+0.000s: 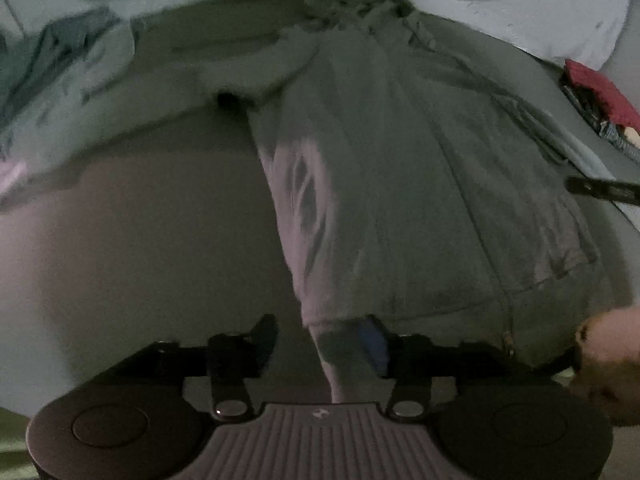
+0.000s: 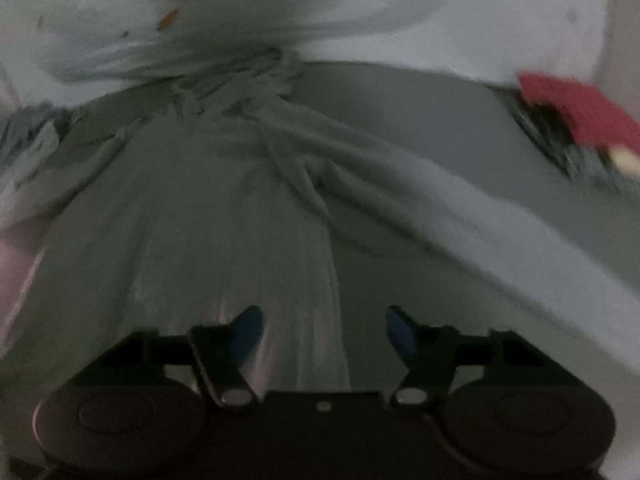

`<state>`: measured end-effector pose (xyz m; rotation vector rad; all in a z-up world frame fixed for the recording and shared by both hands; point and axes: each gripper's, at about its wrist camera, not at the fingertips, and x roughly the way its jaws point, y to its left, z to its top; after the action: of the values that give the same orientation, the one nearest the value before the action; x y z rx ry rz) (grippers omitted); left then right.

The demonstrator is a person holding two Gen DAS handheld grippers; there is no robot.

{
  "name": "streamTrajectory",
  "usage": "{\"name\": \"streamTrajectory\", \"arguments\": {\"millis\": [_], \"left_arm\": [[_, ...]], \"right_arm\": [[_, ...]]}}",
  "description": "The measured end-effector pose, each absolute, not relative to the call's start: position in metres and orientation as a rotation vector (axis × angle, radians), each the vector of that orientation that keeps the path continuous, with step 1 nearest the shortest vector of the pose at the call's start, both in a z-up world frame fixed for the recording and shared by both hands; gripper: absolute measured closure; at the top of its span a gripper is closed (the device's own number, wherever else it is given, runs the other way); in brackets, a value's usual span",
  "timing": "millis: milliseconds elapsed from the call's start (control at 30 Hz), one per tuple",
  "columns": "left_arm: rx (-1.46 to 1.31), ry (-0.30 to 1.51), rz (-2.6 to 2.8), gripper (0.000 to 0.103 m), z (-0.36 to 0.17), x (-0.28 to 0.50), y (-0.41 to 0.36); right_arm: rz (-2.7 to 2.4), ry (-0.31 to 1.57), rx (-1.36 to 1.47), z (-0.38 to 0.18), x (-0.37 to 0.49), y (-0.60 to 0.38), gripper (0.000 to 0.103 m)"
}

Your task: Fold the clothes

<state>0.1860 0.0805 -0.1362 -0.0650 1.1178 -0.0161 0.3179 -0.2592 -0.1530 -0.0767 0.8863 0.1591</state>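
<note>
A grey zip hoodie (image 1: 420, 200) lies spread on the pale surface, its hood end far from me. Its left sleeve cuff (image 1: 332, 344) lies between the fingers of my left gripper (image 1: 324, 340), whose jaws stand apart around it. In the right wrist view the same hoodie (image 2: 200, 220) fills the middle, with a sleeve (image 2: 500, 232) running off to the right. My right gripper (image 2: 324, 336) is open just above the hoodie's cloth, holding nothing. Its dark finger shows at the left wrist view's right edge (image 1: 600, 190).
A white sheet or pillow (image 2: 400, 12) is bunched along the far side. A red cloth on a dark patterned pile (image 2: 576, 116) lies at the far right, also in the left wrist view (image 1: 600, 92). Teal-grey clothes (image 1: 52, 60) lie at the far left. A hand (image 1: 608, 356) shows at right.
</note>
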Motion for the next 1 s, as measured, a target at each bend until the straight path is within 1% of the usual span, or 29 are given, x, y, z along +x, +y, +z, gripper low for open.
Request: {"name": "streamTrajectory", "arguments": {"millis": [33,67,100,167,233,300,333,367,400,433,500,567,633,700,767,800,833,867,933,1000], "left_arm": [[-0.049,1.112,-0.013,0.043,-0.132,0.189,0.082],[-0.033,1.106,-0.008,0.043,-0.129,0.192,0.086],[-0.019,1.1,0.0,0.043,-0.127,0.195,0.089],[-0.008,1.085,0.028,0.041,-0.124,0.208,0.1],[-0.022,1.062,0.049,0.034,-0.125,0.22,0.117],[-0.035,1.043,0.065,0.031,-0.127,0.239,0.135],[-0.038,1.038,0.075,0.031,-0.129,0.249,0.145],[-0.038,1.035,0.083,0.031,-0.132,0.262,0.154],[-0.039,1.027,0.081,0.031,-0.135,0.276,0.162],[-0.038,1.013,0.073,0.031,-0.137,0.292,0.169],[-0.025,0.969,0.057,0.031,-0.139,0.331,0.182],[-0.026,0.908,0.041,0.03,-0.138,0.371,0.197],[-0.038,0.851,0.023,0.023,-0.138,0.41,0.212],[-0.057,0.812,-0.005,0.019,-0.144,0.449,0.224],[-0.049,0.811,-0.043,0.019,-0.153,0.489,0.231],[-0.028,0.814,-0.073,0.019,-0.158,0.506,0.231],[0.007,0.816,-0.109,0.019,-0.162,0.521,0.229],[0.054,0.81,-0.147,0.019,-0.165,0.533,0.225],[0.122,0.79,-0.221,0.019,-0.172,0.55,0.217],[0.159,0.784,-0.295,0.019,-0.178,0.562,0.211]], "right_arm": [[0.177,0.872,-0.109,-0.155,0.328,-0.255,0.052],[0.189,0.854,-0.148,-0.159,0.339,-0.251,0.064],[0.192,0.851,-0.2,-0.163,0.35,-0.245,0.067],[0.196,0.853,-0.301,-0.171,0.37,-0.234,0.067],[0.199,0.863,-0.399,-0.179,0.388,-0.226,0.065],[0.204,0.868,-0.449,-0.183,0.402,-0.222,0.061],[0.209,0.869,-0.453,-0.183,0.407,-0.222,0.062],[0.216,0.889,-0.443,-0.181,0.412,-0.222,0.071],[0.227,0.913,-0.432,-0.178,0.416,-0.222,0.102],[0.216,0.928,-0.452,-0.174,0.416,-0.219,0.099],[0.195,0.937,-0.463,-0.159,0.414,-0.211,0.1],[0.186,0.928,-0.395,-0.137,0.408,-0.203,0.1],[0.231,0.897,-0.227,-0.107,0.402,-0.195,0.1],[0.356,0.818,0.024,-0.081,0.396,-0.188,0.1],[0.443,0.786,0.312,-0.076,0.399,-0.182,0.099],[0.436,0.822,0.349,-0.083,0.404,-0.173,0.094],[0.392,0.879,0.297,-0.091,0.41,-0.16,0.09],[0.328,0.938,0.198,-0.1,0.416,-0.145,0.082],[0.263,1.022,0.061,-0.118,0.423,-0.124,0.082],[0.259,1.052,0.082,-0.127,0.424,-0.117,0.082]]}}
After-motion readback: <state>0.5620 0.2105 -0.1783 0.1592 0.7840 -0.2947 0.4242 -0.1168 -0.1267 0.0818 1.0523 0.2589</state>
